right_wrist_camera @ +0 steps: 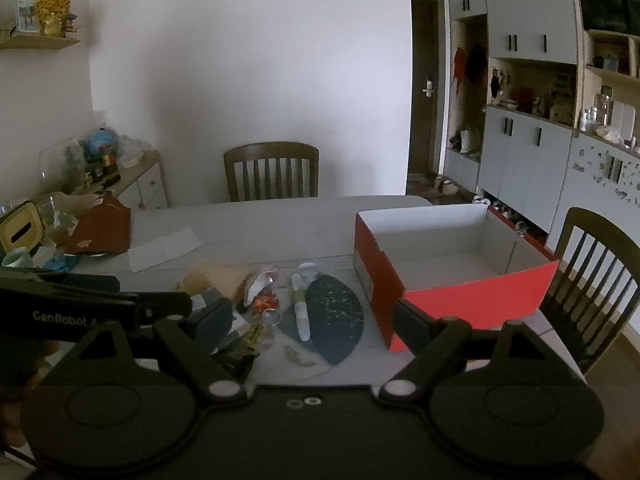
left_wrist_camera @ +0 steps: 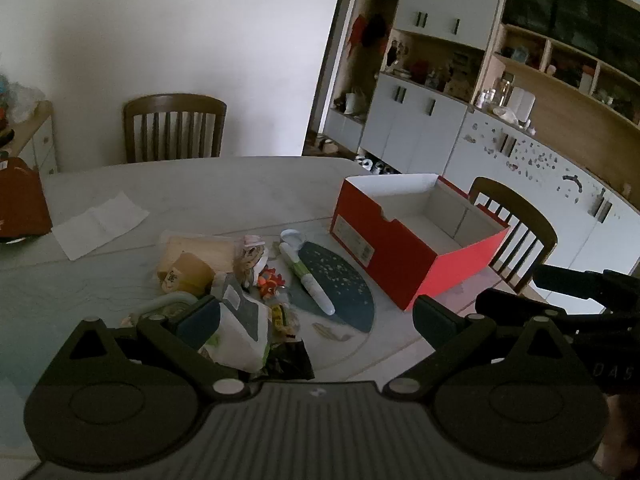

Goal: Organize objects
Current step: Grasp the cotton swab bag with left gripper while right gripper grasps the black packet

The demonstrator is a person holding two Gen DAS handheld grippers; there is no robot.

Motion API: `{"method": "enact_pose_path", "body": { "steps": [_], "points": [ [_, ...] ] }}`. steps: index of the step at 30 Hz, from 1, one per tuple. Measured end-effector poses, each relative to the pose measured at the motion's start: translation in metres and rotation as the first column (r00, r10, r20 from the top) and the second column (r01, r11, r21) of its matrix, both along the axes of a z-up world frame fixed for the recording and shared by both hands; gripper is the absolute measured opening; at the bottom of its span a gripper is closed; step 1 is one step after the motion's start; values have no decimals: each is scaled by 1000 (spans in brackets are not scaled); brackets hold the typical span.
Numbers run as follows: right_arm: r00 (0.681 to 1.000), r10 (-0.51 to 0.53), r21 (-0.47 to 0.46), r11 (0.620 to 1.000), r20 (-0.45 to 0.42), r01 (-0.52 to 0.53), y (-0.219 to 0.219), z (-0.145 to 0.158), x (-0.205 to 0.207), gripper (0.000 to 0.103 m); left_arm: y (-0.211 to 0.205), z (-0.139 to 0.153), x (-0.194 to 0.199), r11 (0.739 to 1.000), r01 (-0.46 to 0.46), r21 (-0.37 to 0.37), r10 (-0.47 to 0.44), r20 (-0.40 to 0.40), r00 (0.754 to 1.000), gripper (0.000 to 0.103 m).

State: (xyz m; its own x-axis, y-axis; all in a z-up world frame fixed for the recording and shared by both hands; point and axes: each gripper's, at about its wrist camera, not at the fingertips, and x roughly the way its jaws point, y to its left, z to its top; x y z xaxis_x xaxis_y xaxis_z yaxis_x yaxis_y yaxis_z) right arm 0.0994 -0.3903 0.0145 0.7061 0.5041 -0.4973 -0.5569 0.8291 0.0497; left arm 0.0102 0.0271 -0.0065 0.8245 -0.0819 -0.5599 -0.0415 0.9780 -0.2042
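Left wrist view: the left gripper [left_wrist_camera: 316,316] hovers with its jaws spread wide and nothing between them, above a heap of small items on the pale table [left_wrist_camera: 224,188], namely a white packet [left_wrist_camera: 240,332], a tan cardboard piece [left_wrist_camera: 188,268], an orange toy [left_wrist_camera: 270,282] and a white-and-green tube [left_wrist_camera: 308,280] lying across a dark speckled insole [left_wrist_camera: 340,288]. An open red shoebox [left_wrist_camera: 400,256] stands just right of the heap, with a folded white paper [left_wrist_camera: 100,224] farther left and a wooden chair [left_wrist_camera: 174,128] behind the table. Right wrist view: the right gripper [right_wrist_camera: 312,320], likewise spread and holding nothing, faces the same heap, while the other gripper's black body [right_wrist_camera: 92,308] crosses in front of the heap's left part.
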Motion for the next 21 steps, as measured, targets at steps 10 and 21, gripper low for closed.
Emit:
{"method": "enact_pose_path", "body": {
  "steps": [10, 21],
  "points": [
    [999, 38, -12, 999, -15, -39, 14, -2, 8, 87, 13, -5, 6, 1000, -19, -18, 19, -18, 1000, 103],
    [989, 75, -59, 995, -130, -83, 41, -31, 45, 87, 55, -41, 19, 990, -137, 40, 140, -97, 985, 103]
  ]
}}
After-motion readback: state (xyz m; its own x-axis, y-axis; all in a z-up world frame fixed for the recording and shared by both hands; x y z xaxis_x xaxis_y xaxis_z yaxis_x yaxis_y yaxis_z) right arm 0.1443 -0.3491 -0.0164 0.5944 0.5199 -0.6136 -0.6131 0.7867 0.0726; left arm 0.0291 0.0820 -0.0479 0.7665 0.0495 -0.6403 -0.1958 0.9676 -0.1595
